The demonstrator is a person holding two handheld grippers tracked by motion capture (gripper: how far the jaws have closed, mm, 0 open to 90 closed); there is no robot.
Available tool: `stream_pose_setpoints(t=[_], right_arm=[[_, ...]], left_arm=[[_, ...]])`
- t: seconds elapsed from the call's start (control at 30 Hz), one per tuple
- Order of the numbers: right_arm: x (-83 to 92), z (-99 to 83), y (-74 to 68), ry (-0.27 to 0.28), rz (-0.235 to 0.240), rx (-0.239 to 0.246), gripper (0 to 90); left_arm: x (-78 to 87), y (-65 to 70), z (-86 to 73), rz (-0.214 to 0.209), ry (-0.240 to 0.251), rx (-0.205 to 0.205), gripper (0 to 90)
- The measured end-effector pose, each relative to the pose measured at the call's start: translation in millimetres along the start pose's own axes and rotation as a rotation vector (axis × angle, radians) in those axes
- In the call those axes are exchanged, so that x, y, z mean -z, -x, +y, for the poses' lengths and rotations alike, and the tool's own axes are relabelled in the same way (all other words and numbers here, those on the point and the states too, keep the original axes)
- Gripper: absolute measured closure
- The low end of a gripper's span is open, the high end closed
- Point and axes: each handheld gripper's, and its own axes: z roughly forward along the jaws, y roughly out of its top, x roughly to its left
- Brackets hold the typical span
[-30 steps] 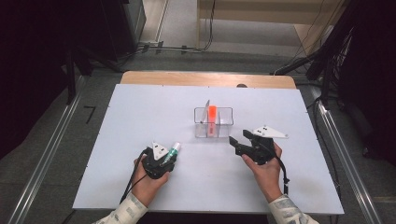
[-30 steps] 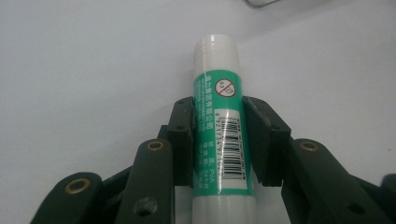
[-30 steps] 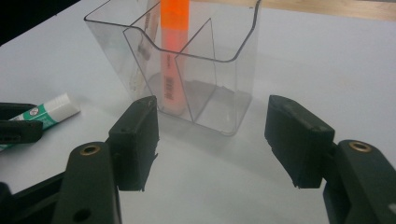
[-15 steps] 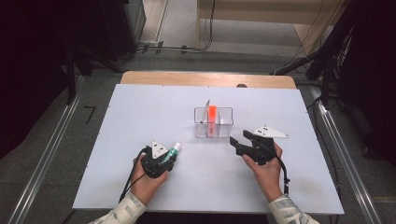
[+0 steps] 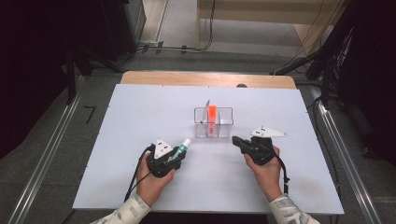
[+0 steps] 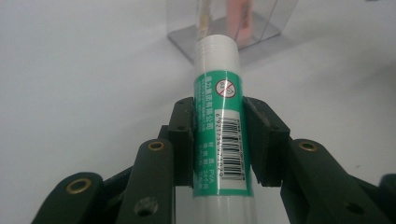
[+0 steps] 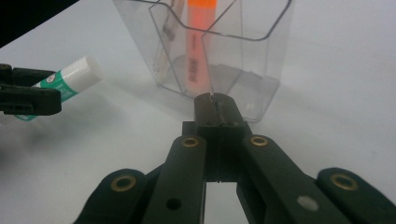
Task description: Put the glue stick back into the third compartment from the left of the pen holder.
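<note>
Left gripper view, glue stick point(image 6: 221, 121) clamped between jaws, cap beyond tips

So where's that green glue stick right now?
The green glue stick is clamped between the jaws of the left gripper, low over the white table at the left of the high view, its white cap aimed at the clear holder.

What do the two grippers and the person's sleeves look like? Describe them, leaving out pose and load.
Both the left gripper and the right gripper are black, with linked jaw arms joined by brass-ringed pivots and blocky rectangular pads. Each carries a pale grey three-cornered plate with small dark dots on top, and a black cable trails back past the wrist. The sleeves are light with a muted mottled pattern.
</note>
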Motion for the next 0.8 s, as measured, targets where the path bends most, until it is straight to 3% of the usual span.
stream_pose_setpoints(t=[0.27,0.43,0.8], right_arm=[[-16.9,-0.8,-14.2,-0.042,0.080,0.017,88.0],[-30.3,-3.1,-23.2,-0.078,0.118,0.020,88.0],[-38.6,-1.8,-29.3,-0.079,0.161,0.019,88.1]], left_arm=[[-6.8,17.6,9.1,-0.078,0.059,0.010,65.4],[-8.4,32.7,14.1,-0.121,0.083,-0.009,65.4],[-15.3,42.9,14.0,-0.164,0.064,-0.026,65.4]])
